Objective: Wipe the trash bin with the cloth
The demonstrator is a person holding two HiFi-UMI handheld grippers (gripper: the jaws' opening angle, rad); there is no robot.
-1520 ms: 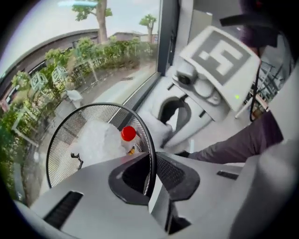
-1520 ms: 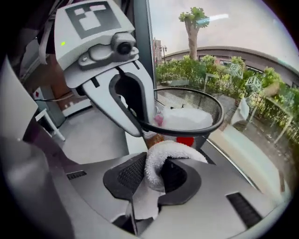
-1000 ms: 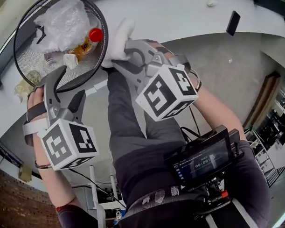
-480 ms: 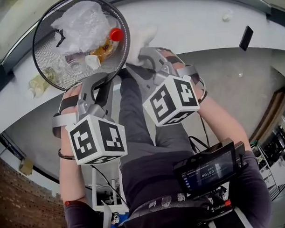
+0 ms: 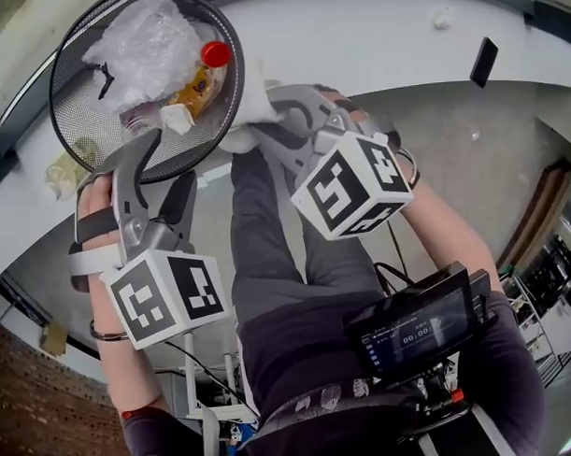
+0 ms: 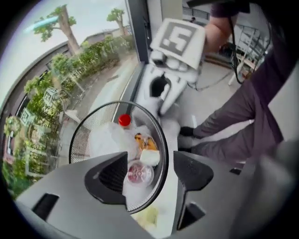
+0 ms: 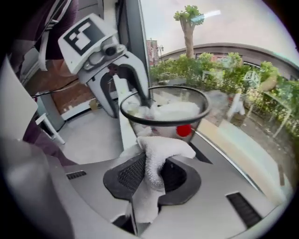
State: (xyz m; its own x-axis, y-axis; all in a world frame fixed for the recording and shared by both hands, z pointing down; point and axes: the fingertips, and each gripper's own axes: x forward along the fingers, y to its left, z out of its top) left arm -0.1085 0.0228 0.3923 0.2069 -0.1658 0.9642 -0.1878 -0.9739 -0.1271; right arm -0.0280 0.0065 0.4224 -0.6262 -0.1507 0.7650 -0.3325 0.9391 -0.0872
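Note:
A black mesh trash bin [image 5: 85, 117] stands on the white ledge, holding a crumpled clear bag, a red-capped bottle [image 5: 215, 54] and a cup. My left gripper [image 5: 157, 175] straddles the bin's near rim [image 6: 161, 149]. Its jaws have just been opening and stand wide, one finger inside the bin and one outside, with neither pad pressing on the rim. My right gripper [image 5: 261, 130] is shut on a white cloth [image 7: 161, 154]. The cloth [image 5: 249, 107] lies against the bin's outer right side, just below the rim [image 7: 163, 109].
The white ledge [image 5: 372, 42] runs along a window. On it lie a dark flat phone-like object [image 5: 484, 61], a small white scrap [image 5: 442, 19] and a yellowish crumpled piece [image 5: 66, 169] left of the bin. Below are the person's legs and a screen device [image 5: 415, 325].
Half a second ago the left jaws stood close together at the bin's rim; now they are spread wide around it. The right gripper still holds the cloth at the bin's side.

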